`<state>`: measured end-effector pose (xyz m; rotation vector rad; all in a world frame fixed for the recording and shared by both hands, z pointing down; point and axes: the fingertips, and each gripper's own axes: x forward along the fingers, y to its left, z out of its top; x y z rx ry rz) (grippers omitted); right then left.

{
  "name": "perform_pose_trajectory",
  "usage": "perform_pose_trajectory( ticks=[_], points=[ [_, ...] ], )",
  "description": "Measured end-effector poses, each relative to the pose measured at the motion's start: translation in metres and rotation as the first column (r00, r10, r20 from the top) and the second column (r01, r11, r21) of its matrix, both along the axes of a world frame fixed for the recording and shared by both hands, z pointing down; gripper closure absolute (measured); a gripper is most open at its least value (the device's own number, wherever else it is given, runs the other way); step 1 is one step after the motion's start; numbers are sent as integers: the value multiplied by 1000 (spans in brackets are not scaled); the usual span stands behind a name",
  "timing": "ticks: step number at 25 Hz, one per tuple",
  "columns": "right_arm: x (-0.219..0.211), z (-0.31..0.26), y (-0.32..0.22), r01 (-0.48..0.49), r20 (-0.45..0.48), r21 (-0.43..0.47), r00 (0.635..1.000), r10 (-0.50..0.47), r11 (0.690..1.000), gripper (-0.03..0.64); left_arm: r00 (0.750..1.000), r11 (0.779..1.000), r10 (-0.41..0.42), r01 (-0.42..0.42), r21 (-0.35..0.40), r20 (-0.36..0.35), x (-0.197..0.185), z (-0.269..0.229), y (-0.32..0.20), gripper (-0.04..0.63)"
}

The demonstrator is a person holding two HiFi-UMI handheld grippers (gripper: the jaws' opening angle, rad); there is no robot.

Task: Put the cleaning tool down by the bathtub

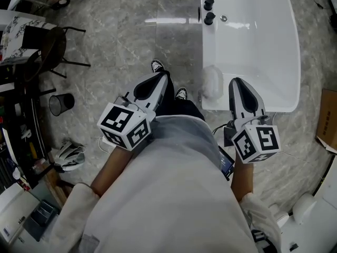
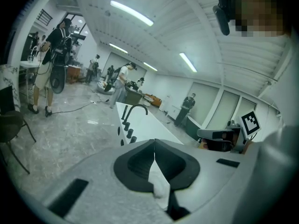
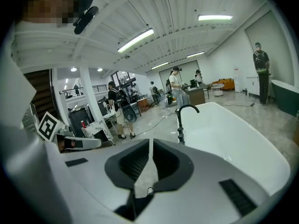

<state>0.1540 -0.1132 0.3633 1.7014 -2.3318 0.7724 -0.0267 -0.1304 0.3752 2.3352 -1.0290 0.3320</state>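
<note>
The white fluffy cleaning tool (image 1: 212,82) lies on the near left corner of the white bathtub (image 1: 253,41), free of both grippers. My left gripper (image 1: 157,78) hangs left of it over the floor, jaws shut and empty. My right gripper (image 1: 238,83) hovers just right of the tool above the tub's near rim, also shut with nothing held. In the left gripper view the jaws (image 2: 154,143) meet at their tips, and a patch of the white tool (image 2: 160,186) shows below them. In the right gripper view only a thin slit stays between the jaws (image 3: 150,141).
Black tap knobs (image 1: 208,4) and a curved black faucet (image 3: 187,110) stand at the tub's far left rim. A mesh bin (image 1: 61,103), a black chair (image 1: 52,46) and shelving are to the left. A cardboard box (image 1: 329,120) sits at right. People stand far off.
</note>
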Motion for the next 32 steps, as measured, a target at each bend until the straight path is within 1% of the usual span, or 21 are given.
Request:
perform_pose_trajectory(
  ticks=[4,7,12,15,20,22,24,27,31,32],
  points=[
    [0,-4,1,-9,5,21,1000,9,1000,592,1000,998,-19,18,57,4,-4,-7,-2,586],
    [-4,-14,3,-9,-7,55,1000,10,998,597,1000,996,-21,20,84,11,-7,-13,-1,586],
    [-9,-22,1,-11,-52,75,999,15,997,604,999,992,-15,10,130,31,-9,-22,-2,586],
    [-8,-25,1,-21,-95,74,995,28,997,606,1000,988,-15,11,156,24,-5,-29,-6,586],
    [-5,-24,5,-45,-121,54,991,51,998,606,1000,989,-1,-2,145,20,1,-25,-8,586],
    [-1,-22,6,-56,-138,41,989,62,998,606,1000,991,0,-1,137,9,5,-25,-9,586],
    [1,-20,8,-58,-159,27,985,62,998,606,1000,992,-1,1,130,-4,8,-24,-9,586],
    [-2,-16,12,-50,-166,1,985,50,999,606,1000,992,-5,6,123,-12,8,-23,-7,586],
    [-11,-11,14,-15,-178,-17,984,12,1000,606,997,994,11,-3,106,-75,12,-26,-3,586],
    [-13,-11,15,-8,-183,-22,983,4,1000,606,997,995,14,-6,102,-76,14,-25,-2,586]
  ],
)
